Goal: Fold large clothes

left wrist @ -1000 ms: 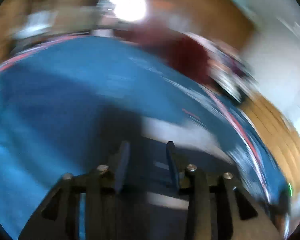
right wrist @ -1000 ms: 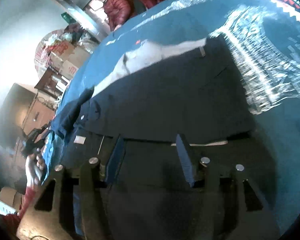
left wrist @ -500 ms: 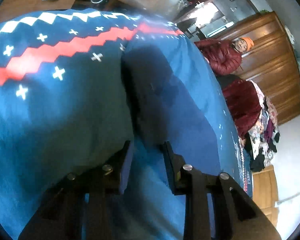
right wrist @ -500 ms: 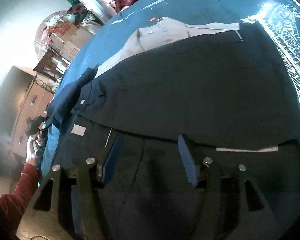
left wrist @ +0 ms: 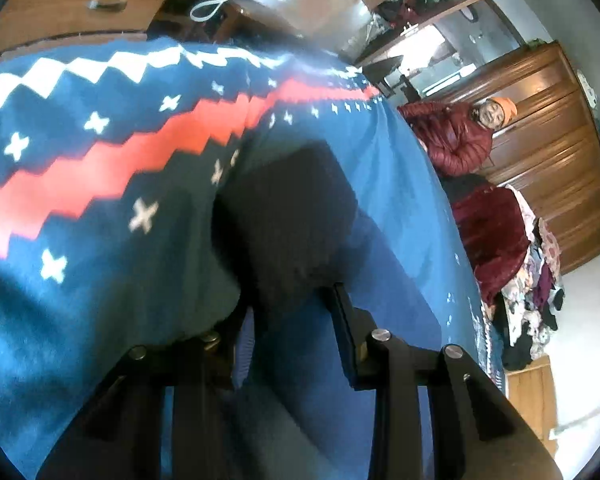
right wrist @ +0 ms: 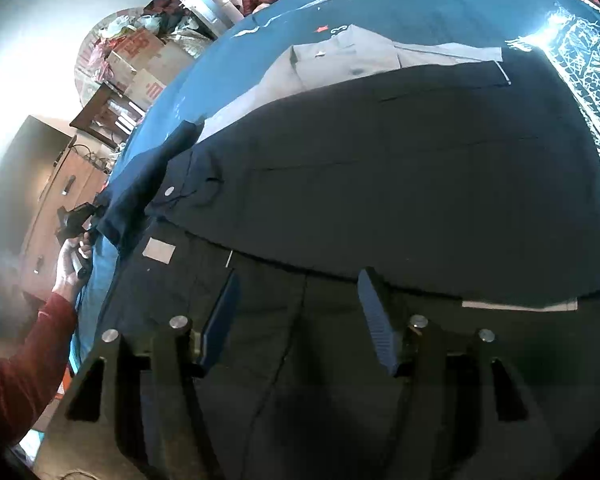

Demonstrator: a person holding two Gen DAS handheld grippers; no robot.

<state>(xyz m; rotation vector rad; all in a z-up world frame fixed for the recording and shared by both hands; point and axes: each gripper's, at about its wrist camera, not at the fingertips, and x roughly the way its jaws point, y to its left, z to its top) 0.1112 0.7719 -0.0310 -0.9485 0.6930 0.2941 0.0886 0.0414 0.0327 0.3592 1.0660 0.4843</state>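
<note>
Clothes were what this job was about, and the big dark garment (right wrist: 380, 168) lay spread flat on the blue blanket (right wrist: 236, 60), most likely so that its edges were easy to find and fold. It looked like dark trousers or a coat, with a small button (right wrist: 169, 190) and a pale label (right wrist: 159, 251) showing, but I could not tell which. A grey garment (right wrist: 340, 60) lay flat just behind it, partly tucked under its far edge. The right gripper (right wrist: 298, 304) hung low over the near part of the dark garment with its jaws wide apart and nothing between them (ready to pinch, I think). Off at the left edge of the dark garment, the left gripper (right wrist: 76, 220) was at a floppy corner, held by a hand (right wrist: 70, 260) in a red sleeve. From its own camera, the left gripper (left wrist: 292, 320) had its jaws apart, with a dark fold of cloth (left wrist: 284, 208) bunched up right in front of them. I could not tell if the cloth was pinched. The patterned end of the blanket (left wrist: 100, 184) showed red and white zigzags. A person in a red jacket (left wrist: 452, 140) sat well behind the bed.
</note>
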